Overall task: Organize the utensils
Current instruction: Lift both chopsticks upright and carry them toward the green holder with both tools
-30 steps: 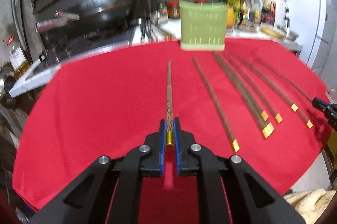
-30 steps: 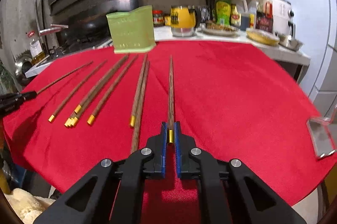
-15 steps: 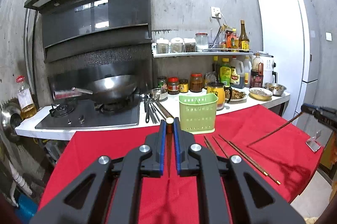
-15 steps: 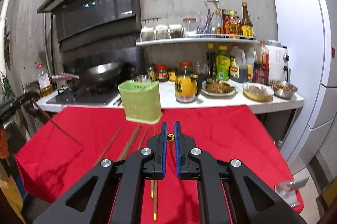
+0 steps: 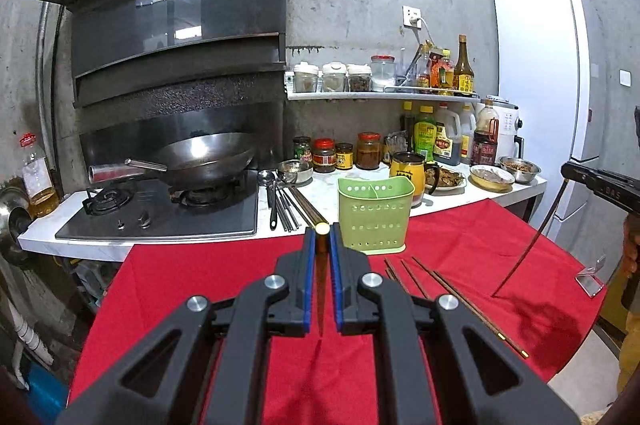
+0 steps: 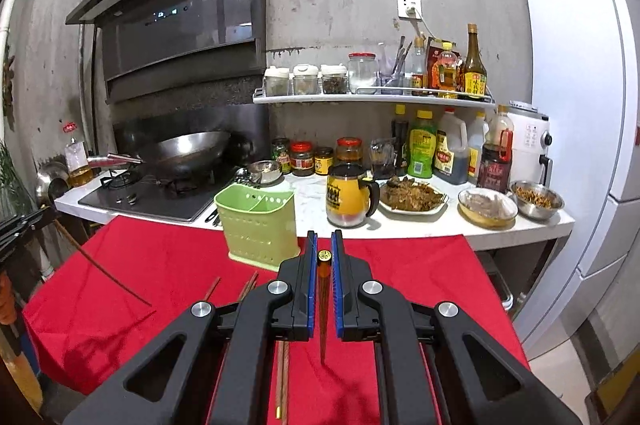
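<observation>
My left gripper (image 5: 322, 239) is shut on a brown chopstick (image 5: 321, 277) with a gold cap, which hangs tip-down over the red cloth. My right gripper (image 6: 324, 245) is shut on a second chopstick (image 6: 323, 305) held the same way. Each gripper shows in the other's view with its chopstick dangling: the right one (image 5: 528, 249) at the far right, the left one (image 6: 104, 271) at the far left. A green perforated utensil holder (image 5: 374, 213) (image 6: 260, 223) stands at the cloth's far edge. Several chopsticks (image 5: 452, 289) (image 6: 248, 285) lie on the cloth.
The red cloth (image 5: 200, 273) covers the table, which butts against a white counter (image 6: 400, 221). On the counter sit a gas hob with a wok (image 5: 208, 157), loose utensils (image 5: 288, 205), a yellow mug (image 6: 348, 197), food dishes and sauce bottles. A white fridge (image 5: 536, 85) stands right.
Both grippers have lifted their chopsticks off the cloth and tilted up, so the chopsticks now hang tip-down and the view takes in the kitchen wall.
</observation>
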Motion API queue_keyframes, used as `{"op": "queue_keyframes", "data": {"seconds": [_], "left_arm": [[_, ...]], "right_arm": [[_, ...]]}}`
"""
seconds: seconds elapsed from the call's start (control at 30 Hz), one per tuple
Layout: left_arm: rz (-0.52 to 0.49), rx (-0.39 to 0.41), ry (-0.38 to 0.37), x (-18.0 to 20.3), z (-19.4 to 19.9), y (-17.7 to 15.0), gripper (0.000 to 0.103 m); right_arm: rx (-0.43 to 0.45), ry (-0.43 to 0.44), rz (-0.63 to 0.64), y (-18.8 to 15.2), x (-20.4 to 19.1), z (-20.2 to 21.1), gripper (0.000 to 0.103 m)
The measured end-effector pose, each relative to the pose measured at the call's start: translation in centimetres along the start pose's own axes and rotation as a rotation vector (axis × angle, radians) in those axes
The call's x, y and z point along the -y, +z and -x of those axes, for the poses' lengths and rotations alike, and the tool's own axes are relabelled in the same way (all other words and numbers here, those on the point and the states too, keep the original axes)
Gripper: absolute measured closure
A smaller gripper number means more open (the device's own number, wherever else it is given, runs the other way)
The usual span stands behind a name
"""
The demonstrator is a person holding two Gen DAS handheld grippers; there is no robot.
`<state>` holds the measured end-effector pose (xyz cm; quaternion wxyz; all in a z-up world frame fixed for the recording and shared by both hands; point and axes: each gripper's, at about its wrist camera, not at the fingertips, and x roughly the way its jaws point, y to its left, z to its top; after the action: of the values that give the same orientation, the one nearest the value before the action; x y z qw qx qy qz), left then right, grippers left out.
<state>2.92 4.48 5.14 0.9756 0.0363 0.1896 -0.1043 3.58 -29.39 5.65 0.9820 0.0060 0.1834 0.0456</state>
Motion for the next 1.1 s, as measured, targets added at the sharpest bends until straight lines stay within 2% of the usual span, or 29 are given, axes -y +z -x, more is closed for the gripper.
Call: {"op": "queue_keyframes", "data": {"seconds": [0.33,0.53,0.73,0.83,0.9,0.97,1.1], "left_arm": [[0.013,-0.045,0.002,-0.4,-2.2,-0.2,0.096],[0.0,-0.035,0.003,0.0,-3.2,0.3,0.096],[-0.017,-0.141,0.007,0.7,-6.3,-1.7,0.096],[-0.036,-0.175,0.015,1.1,-7.1,-2.7,0.096],[-0.041,-0.174,0.024,1.3,-6.9,-3.1,0.096],[-0.029,-0.156,0.0,1.3,-6.4,-3.2,0.096],[-0.03,-0.08,-0.001,1.5,-5.8,-1.3,0.096]], "right_arm": [[0.002,-0.005,0.012,0.8,-0.3,-1.5,0.096],[-0.011,-0.02,0.017,0.9,-0.2,-2.9,0.095],[-0.117,-0.011,-0.004,-1.9,0.2,-6.0,0.096],[-0.112,-0.028,0.004,-2.8,0.0,-6.0,0.096],[-0.106,-0.024,0.006,-3.0,-0.2,-5.7,0.096],[-0.08,-0.032,0.018,-2.9,-0.5,-5.3,0.096],[-0.023,-0.003,0.015,-0.9,-0.8,-5.2,0.096]]}}
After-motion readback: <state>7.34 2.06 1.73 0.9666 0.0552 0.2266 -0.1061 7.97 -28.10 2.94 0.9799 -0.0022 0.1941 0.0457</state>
